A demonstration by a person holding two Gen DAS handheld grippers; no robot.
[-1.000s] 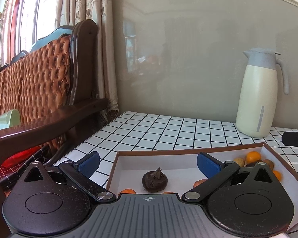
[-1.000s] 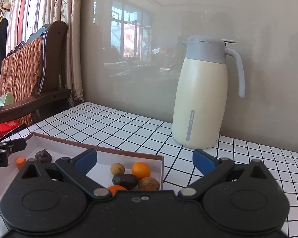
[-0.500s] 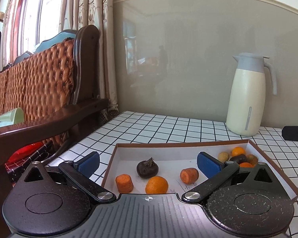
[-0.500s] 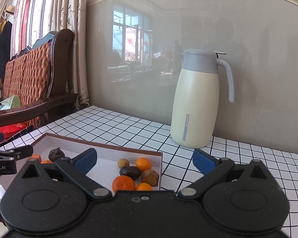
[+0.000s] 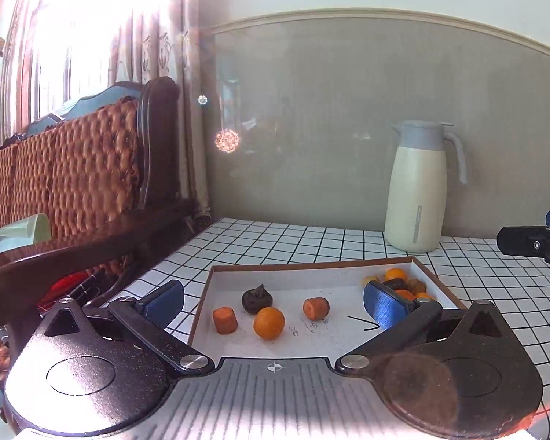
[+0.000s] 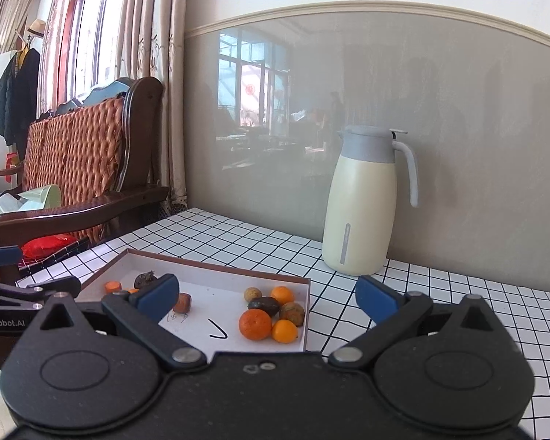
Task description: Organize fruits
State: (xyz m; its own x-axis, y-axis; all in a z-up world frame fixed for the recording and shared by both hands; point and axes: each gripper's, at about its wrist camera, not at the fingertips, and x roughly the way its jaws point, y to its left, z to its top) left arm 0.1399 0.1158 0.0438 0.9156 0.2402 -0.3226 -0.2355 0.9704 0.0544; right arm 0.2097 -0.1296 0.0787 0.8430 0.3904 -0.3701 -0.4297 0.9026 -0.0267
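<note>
Orange and brown fruits sit in two lots inside the shallow box (image 5: 313, 264): a cluster (image 6: 271, 311) packed at its 3 o'clock end, and four loose pieces (image 5: 264, 311) near 9 o'clock, seemingly left to sort. Both the left gripper (image 5: 273, 302) and right gripper (image 6: 267, 295) hover above the tiled counter (image 5: 275, 238), jaws apart, empty.

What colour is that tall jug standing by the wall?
The jug is cream with a grey top and handle, clearest in the right wrist view.
</note>
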